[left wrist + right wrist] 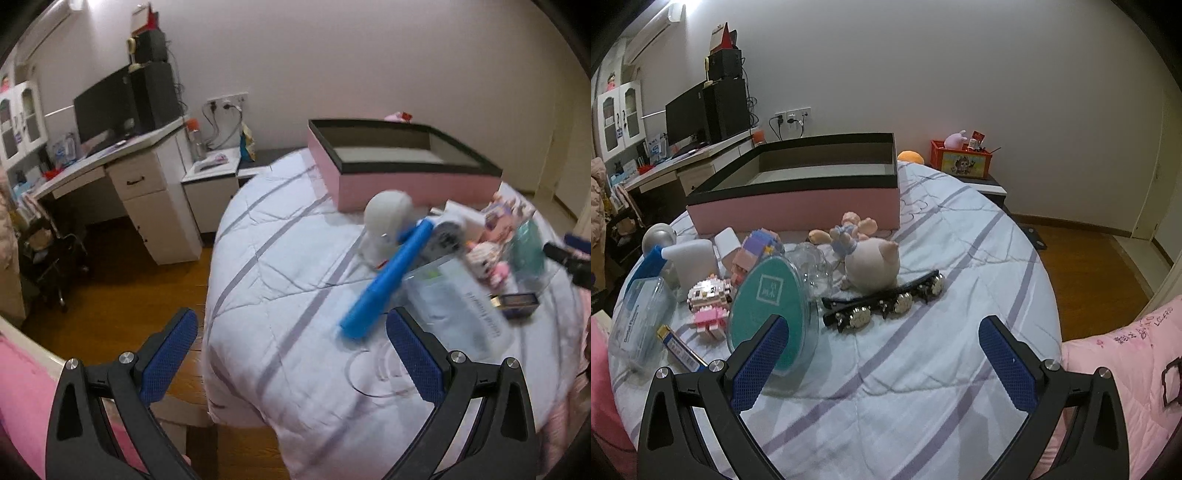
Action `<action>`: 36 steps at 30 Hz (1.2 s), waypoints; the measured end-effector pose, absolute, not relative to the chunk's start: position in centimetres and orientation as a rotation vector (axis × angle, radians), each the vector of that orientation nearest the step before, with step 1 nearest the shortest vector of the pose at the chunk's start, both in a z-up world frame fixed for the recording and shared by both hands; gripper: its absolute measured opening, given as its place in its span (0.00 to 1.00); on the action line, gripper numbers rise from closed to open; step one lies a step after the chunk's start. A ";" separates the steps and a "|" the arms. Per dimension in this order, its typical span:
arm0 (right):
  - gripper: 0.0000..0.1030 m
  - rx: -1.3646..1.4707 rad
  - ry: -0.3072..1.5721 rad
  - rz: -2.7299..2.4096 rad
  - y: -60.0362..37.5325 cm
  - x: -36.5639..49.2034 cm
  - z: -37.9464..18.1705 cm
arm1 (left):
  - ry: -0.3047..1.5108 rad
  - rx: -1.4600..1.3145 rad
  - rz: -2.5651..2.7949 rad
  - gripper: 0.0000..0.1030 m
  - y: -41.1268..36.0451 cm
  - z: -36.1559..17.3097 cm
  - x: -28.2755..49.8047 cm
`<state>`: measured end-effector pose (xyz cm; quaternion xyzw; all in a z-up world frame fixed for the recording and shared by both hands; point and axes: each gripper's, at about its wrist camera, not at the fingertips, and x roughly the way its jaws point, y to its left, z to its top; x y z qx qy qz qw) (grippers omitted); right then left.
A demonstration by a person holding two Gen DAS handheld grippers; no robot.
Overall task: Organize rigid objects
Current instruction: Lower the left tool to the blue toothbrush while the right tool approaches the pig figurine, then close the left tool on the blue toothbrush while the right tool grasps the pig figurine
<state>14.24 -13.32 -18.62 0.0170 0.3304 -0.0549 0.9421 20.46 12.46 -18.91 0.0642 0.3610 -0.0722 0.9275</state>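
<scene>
A pink box with a black rim (402,177) stands open and empty on the bed; it also shows in the right wrist view (798,206). In front of it lie a blue tube (384,284), a white round-headed device (384,221), a clear plastic case (639,317), block figures (709,302), a teal oval case (768,310), a beige plush (875,262) and a black jingle-bell stick (886,302). My left gripper (291,347) is open and empty, just short of the blue tube. My right gripper (882,350) is open and empty, near the teal case.
The bed has a white striped quilt (923,369). A desk with a monitor (103,110) and a white nightstand (210,177) stand at the left. A red crate of toys (960,158) sits behind the bed. Pink bedding (1126,350) lies at the right.
</scene>
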 end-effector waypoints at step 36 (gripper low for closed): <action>1.00 0.173 0.798 -0.155 -16.7 19.2 -19.8 | 0.687 -0.057 -0.254 0.19 8.6 -20.0 20.7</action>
